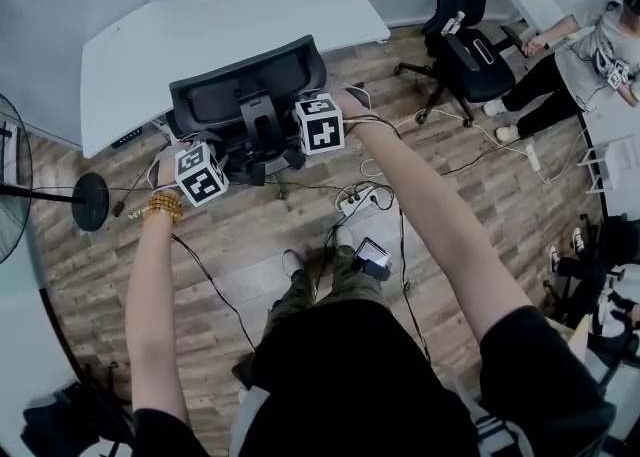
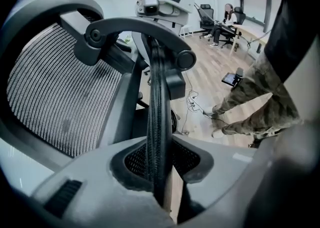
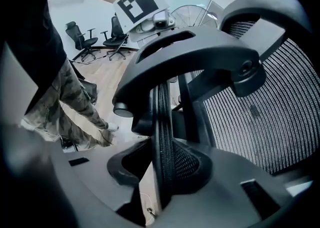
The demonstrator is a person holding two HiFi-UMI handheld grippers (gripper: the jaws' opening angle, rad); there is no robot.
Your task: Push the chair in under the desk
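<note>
Both grippers clench the black chair (image 1: 250, 85): left gripper (image 2: 159, 172) and right gripper (image 3: 162, 172) each pinch a thin mesh edge (image 2: 157, 112) behind its backrest, beside the white surface (image 1: 240, 15).

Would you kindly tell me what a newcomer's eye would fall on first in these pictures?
The black mesh chair at the centre of the head view, with the left hand-held gripper and the right hand-held gripper each shut on a thin mesh edge of it. Just beyond it stands the white desk. At the upper right a person sits by a second chair.
</note>
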